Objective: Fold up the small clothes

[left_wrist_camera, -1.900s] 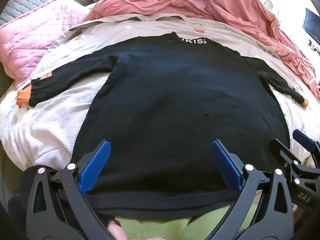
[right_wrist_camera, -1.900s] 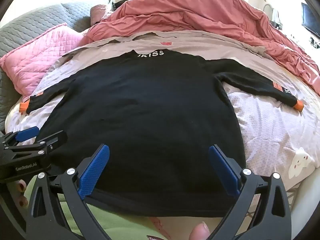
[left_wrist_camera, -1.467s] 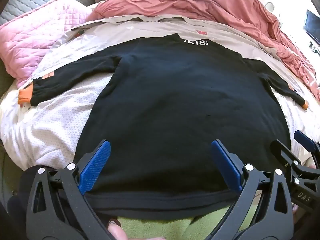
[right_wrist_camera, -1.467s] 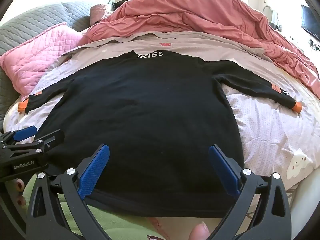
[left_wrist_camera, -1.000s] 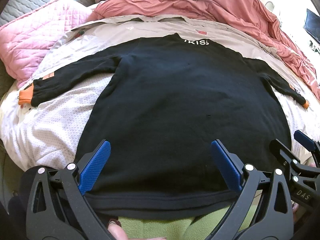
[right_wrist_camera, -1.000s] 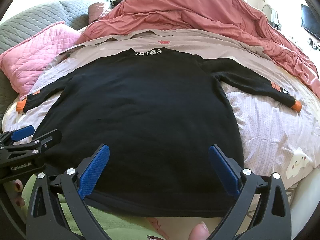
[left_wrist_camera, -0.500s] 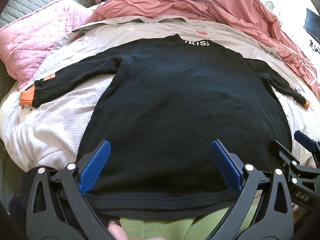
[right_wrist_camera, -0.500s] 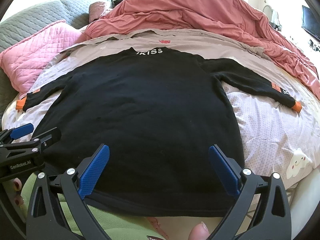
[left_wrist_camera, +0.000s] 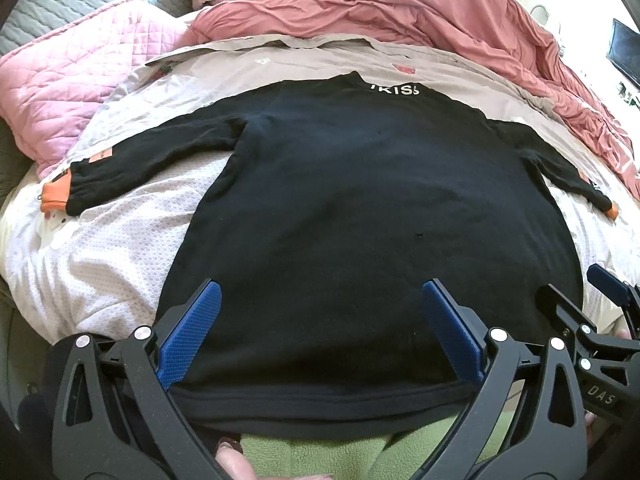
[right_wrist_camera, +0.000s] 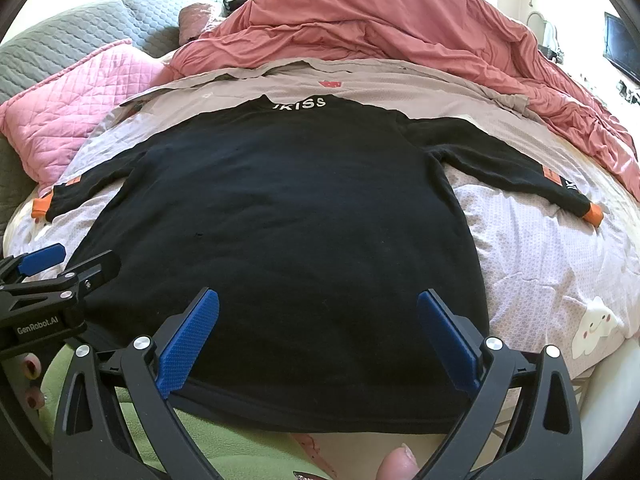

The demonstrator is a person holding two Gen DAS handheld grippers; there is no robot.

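A black long-sleeved sweater (left_wrist_camera: 360, 208) (right_wrist_camera: 288, 216) lies flat on the bed, back up, with white lettering at the collar and orange cuffs (left_wrist_camera: 54, 196) (right_wrist_camera: 594, 213). Both sleeves spread out to the sides. My left gripper (left_wrist_camera: 320, 304) hovers open over the hem, nothing between its blue pads. My right gripper (right_wrist_camera: 318, 312) is likewise open above the hem on the right half. Each gripper shows at the edge of the other's view: the right gripper (left_wrist_camera: 580, 304) at lower right, the left gripper (right_wrist_camera: 74, 260) at lower left.
A beige sheet (left_wrist_camera: 312, 60) and white dotted bedding (right_wrist_camera: 540, 256) lie under the sweater. A crumpled salmon duvet (right_wrist_camera: 400, 28) fills the far side, a pink quilted pillow (left_wrist_camera: 68, 76) the left. Green fleece (left_wrist_camera: 312, 452) covers the near edge. A fingertip (right_wrist_camera: 396, 466) shows at the bottom.
Both grippers have barely drifted; the view shifts slightly. They stay open and the sweater lies unmoved.
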